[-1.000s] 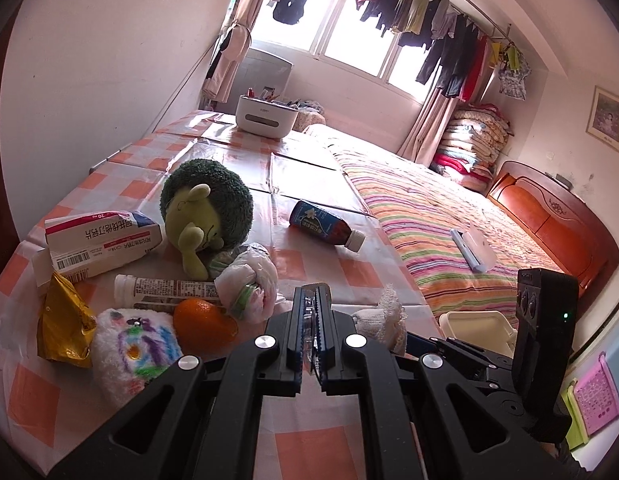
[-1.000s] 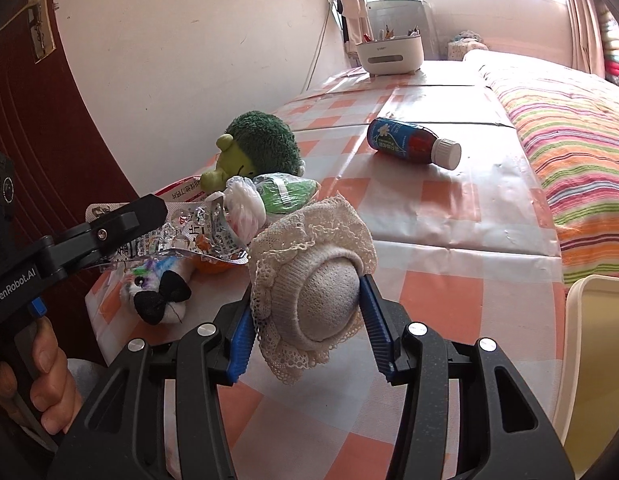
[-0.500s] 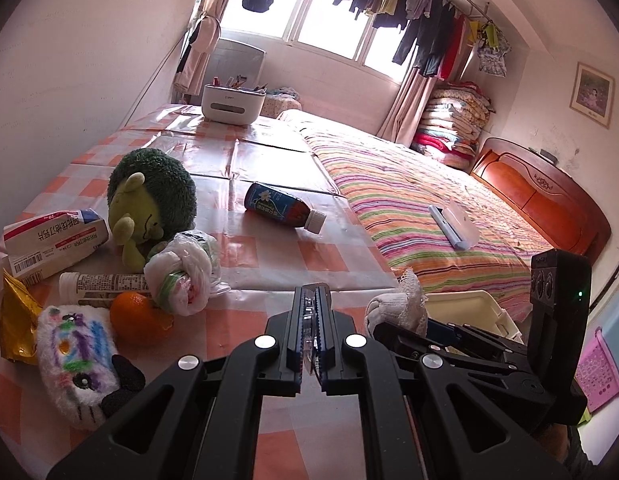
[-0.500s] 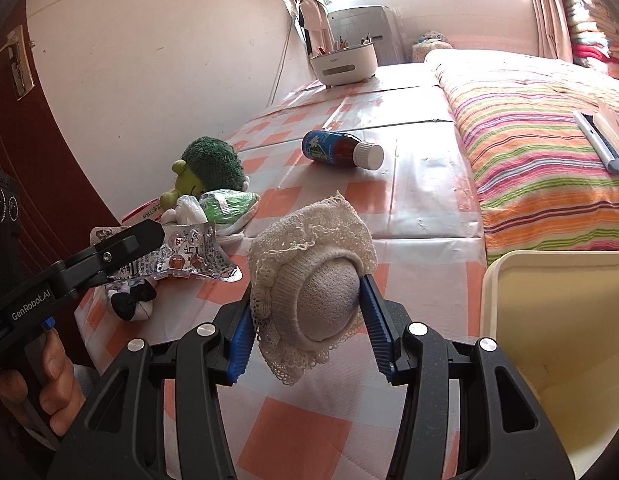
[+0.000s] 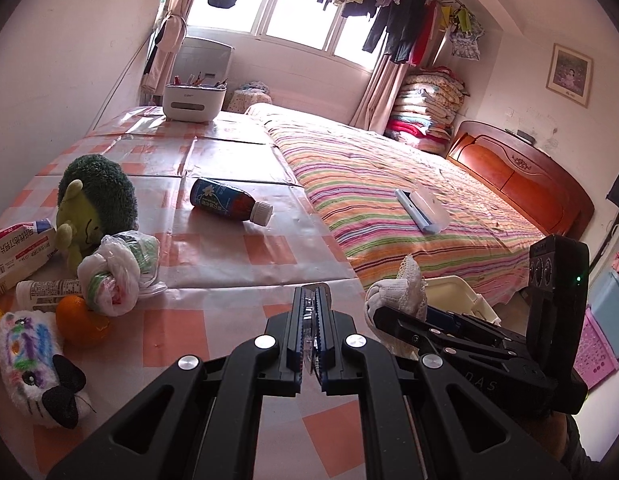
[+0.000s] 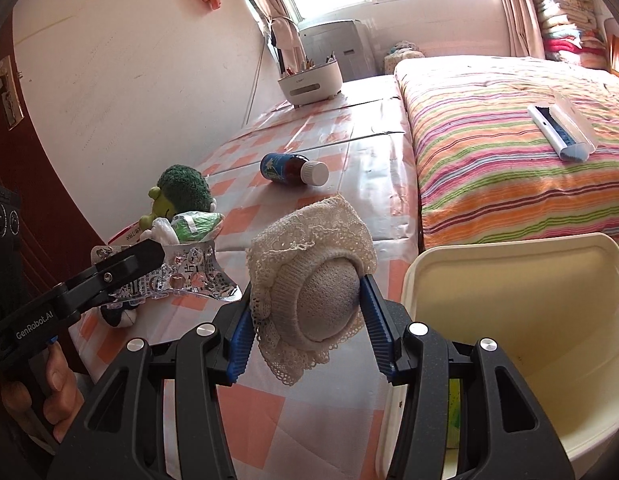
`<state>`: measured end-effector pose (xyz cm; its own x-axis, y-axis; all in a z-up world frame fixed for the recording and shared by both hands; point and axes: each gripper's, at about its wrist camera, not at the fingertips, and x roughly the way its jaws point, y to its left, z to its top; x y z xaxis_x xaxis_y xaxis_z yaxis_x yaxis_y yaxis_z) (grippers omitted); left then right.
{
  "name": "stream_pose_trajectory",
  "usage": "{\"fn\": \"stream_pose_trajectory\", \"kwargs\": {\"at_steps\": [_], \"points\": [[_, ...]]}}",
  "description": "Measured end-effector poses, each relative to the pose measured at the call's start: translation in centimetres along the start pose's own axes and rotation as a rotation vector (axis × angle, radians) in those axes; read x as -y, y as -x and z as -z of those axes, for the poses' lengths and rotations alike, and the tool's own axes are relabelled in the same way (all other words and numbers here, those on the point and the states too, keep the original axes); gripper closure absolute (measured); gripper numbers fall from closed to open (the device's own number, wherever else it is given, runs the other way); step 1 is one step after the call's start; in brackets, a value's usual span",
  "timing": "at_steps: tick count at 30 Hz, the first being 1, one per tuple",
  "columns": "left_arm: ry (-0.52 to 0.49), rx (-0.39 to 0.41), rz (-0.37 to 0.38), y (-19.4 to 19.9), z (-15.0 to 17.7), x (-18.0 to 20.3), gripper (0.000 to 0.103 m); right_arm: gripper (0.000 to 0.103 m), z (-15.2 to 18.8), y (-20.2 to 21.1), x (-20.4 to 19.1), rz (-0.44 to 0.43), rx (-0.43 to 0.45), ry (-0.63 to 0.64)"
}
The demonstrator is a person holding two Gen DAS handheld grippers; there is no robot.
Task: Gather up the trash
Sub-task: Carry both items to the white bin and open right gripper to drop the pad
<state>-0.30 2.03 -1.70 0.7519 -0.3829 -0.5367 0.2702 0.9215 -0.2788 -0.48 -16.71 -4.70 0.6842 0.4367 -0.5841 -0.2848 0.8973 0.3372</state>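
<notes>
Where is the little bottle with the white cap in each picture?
Left wrist view: the bottle lies on its side on the checked tablecloth, upper left of centre, cap pointing right.
Right wrist view: the bottle lies near the centre, above the lacy sock.
Shared landmark: the green plush toy sits left of it in both.

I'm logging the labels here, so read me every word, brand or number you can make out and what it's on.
"GenRobot.AI": on the left gripper, along its arm.
"DAS": on the right gripper, faint on its body.
Carton: red and black print with a barcode, too blurred to read.
Bottle label, tube and foil wrapper: print too small.
</notes>
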Motion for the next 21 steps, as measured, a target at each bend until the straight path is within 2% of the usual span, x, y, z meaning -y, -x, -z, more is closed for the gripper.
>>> {"fn": "stream_pose_trajectory", "kwargs": {"at_steps": [21], "points": [[-0.143, -0.068, 0.157, -3.7, 0.1, 8.1, 0.098, 0.053, 0.0, 4.0, 6.9, 0.135, 0.083, -0.153]]}}
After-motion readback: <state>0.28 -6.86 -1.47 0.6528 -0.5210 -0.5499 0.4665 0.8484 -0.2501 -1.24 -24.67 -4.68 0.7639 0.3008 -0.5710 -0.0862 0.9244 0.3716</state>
